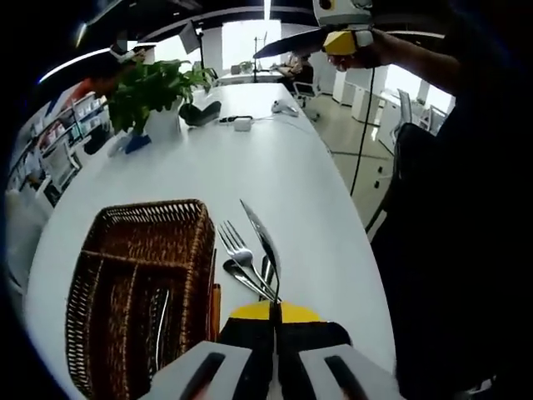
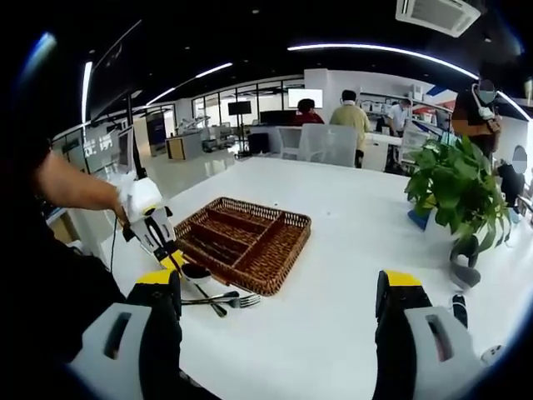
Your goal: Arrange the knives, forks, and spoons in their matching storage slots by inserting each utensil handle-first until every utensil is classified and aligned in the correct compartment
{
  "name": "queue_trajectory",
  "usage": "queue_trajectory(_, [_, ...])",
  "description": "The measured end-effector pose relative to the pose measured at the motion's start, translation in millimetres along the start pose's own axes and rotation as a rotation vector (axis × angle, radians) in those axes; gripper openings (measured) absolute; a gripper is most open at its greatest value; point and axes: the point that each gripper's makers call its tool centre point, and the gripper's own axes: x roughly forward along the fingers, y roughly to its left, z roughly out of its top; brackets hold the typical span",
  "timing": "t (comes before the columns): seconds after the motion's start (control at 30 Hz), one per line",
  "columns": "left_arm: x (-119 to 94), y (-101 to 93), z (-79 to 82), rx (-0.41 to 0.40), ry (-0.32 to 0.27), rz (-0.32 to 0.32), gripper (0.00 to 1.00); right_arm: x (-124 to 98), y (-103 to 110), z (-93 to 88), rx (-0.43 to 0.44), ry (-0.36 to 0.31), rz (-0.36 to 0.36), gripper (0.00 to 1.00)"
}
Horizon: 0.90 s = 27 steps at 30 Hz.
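Left gripper [image 1: 274, 321] has its jaws clamped on a knife [image 1: 261, 237]; next, swing it handle-first toward the basket [image 1: 141, 283] at nine o'clock. Right gripper [image 2: 279, 308] jaws apart.

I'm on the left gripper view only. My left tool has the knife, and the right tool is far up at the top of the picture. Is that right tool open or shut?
Observer: Open. In the right gripper view the right tool has its jaws wide apart with nothing between them.
Operator: From that side, is my left tool over the basket?
Observer: No. The left tool, the one gripping the knife, is just off the near corner of the wicker basket, above the fork lying on the table.
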Motion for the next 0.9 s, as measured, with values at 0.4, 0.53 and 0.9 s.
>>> queue_trajectory(0.4, [-27.4,6.6,12.8,-0.004,0.048,0.049,0.0,-2.3,3.0,7.7,-0.009,-0.018,-0.002,0.99])
queue_trajectory(0.53, [-42.9,7.9,24.4,0.008,0.056,0.055,0.0,-2.6,4.8,9.4,-0.013,-0.022,0.0,0.99])
queue_trajectory(0.9, [-66.7,10.2,36.0,0.051,0.096,0.093,0.0,-4.0,9.4,15.8,-0.023,-0.043,0.007,0.99])
